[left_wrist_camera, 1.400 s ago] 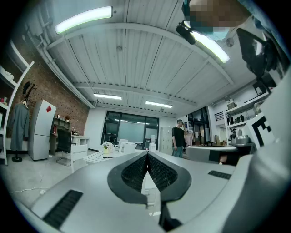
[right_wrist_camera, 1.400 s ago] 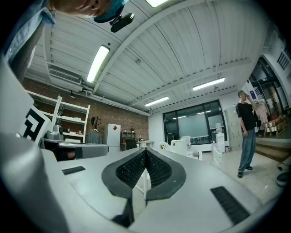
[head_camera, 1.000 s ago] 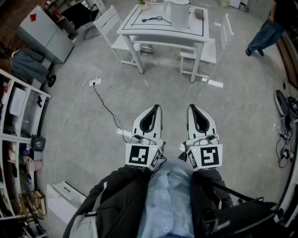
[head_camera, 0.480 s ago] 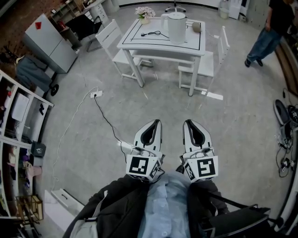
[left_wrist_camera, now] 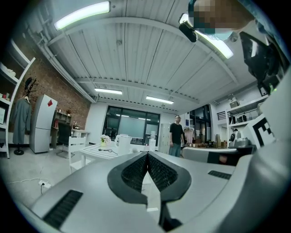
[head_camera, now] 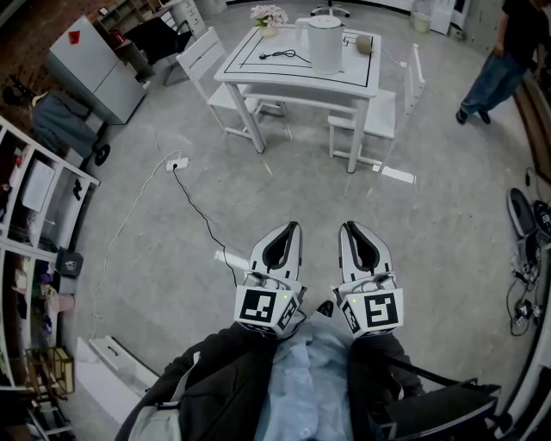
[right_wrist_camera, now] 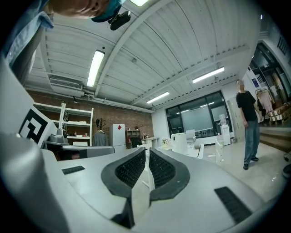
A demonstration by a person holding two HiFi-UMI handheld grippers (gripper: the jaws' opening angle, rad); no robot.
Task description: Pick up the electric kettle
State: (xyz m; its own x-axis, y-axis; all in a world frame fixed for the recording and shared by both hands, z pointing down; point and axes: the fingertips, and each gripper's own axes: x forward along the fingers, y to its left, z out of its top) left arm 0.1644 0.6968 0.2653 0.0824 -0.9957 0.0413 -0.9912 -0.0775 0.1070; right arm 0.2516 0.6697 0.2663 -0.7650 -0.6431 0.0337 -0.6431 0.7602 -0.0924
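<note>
1. The electric kettle [head_camera: 325,41] is white and upright. It stands on the far half of a white counter [head_camera: 297,79] at the top of the head view, well apart from both grippers.
2. On the same counter a black cable [head_camera: 280,56] lies left of the kettle, and a pot of pale flowers [head_camera: 269,15] stands at the far left corner. A small round object [head_camera: 363,42] sits to the kettle's right; what it is cannot be told.
3. The left gripper [head_camera: 291,227] is held level in front of the person's body and points toward the counter. Its jaws are pressed together, with nothing between them.
4. The right gripper [head_camera: 349,227] lies just beside it, parallel — its jaws too are closed on nothing.
5. In the left gripper view the kettle shows small and far off, a little left of the closed tips.
6. White chairs flank the counter: one at its left [head_camera: 207,60], one at its right [head_camera: 392,99].
7. A white power strip [head_camera: 176,162] lies on the grey floor between the counter and the grippers. A black cord [head_camera: 202,211] runs from it toward the person.
8. A standing person [head_camera: 499,52] in dark clothes is at the upper right — well off from the counter. A grey cabinet [head_camera: 95,69] stands at the upper left.
</note>
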